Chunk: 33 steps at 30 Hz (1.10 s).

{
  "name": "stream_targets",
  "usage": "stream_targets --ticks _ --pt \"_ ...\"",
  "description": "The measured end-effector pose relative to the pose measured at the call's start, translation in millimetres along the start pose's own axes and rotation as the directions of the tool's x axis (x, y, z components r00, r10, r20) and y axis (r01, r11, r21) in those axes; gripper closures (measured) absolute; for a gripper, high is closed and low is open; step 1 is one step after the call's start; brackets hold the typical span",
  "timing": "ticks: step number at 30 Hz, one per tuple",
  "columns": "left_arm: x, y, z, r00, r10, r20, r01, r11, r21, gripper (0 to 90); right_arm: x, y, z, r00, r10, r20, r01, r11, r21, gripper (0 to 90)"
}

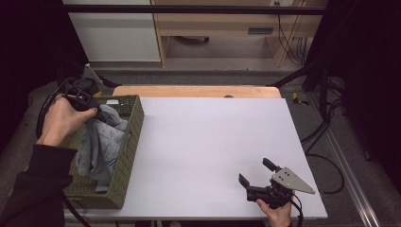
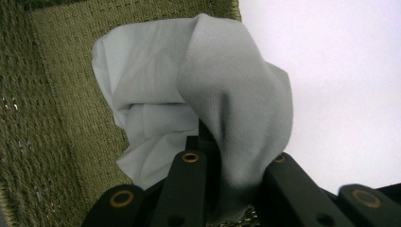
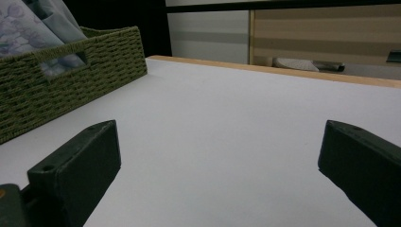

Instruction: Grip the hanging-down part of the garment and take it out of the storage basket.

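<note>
While the left gripper [image 1: 97,112] hung over the far end of the green woven basket [image 1: 134,137], its jaws were pinched together on a fold of pale grey cloth [image 2: 208,90] — the left gripper view showed the fabric bunched up and draped over the black jaws, with the basket's weave behind it and the white table [image 1: 208,142] to one side. From above, the cloth [image 1: 101,142] lay heaped inside the basket, which sat at the left edge of the table. The right gripper [image 1: 257,174] rested well apart, near the table's front right corner, held in the person's hand [image 1: 275,213] — its jaws stood spread wide with nothing between them, pointed across the bare tabletop toward the basket [image 3: 71,75].
</note>
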<state>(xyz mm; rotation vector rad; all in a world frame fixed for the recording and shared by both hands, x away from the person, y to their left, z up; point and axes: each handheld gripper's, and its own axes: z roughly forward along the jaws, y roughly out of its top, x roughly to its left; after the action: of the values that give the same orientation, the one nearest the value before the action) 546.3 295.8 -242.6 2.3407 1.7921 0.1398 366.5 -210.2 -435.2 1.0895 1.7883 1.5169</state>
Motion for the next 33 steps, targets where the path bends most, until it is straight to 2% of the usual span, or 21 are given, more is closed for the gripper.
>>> stream_targets --ticks 9,15,18,33 --pt "2.6 -2.9 -5.2 1.0 -0.003 0.001 0.003 0.9998 -0.019 84.2 1.1 -0.2 1.6 1.0 0.0 -0.006 0.0 1.0 0.008 0.3" --pt "4.7 -4.6 -16.2 1.0 -0.008 0.002 0.008 0.9993 -0.038 84.4 3.7 -0.5 4.2 0.9999 -0.001 -0.017 0.001 1.0 0.019 0.3" --pt "5.0 -6.0 -28.5 0.9999 -0.012 -0.002 0.011 0.9985 -0.053 84.4 3.4 -0.1 4.8 0.9998 -0.007 -0.018 0.007 1.0 0.015 0.3" --pt "5.6 -10.7 -70.1 0.9996 -0.016 -0.022 0.013 0.9937 -0.111 84.5 5.5 3.3 6.4 0.9996 -0.008 -0.027 0.008 1.0 0.016 0.4"
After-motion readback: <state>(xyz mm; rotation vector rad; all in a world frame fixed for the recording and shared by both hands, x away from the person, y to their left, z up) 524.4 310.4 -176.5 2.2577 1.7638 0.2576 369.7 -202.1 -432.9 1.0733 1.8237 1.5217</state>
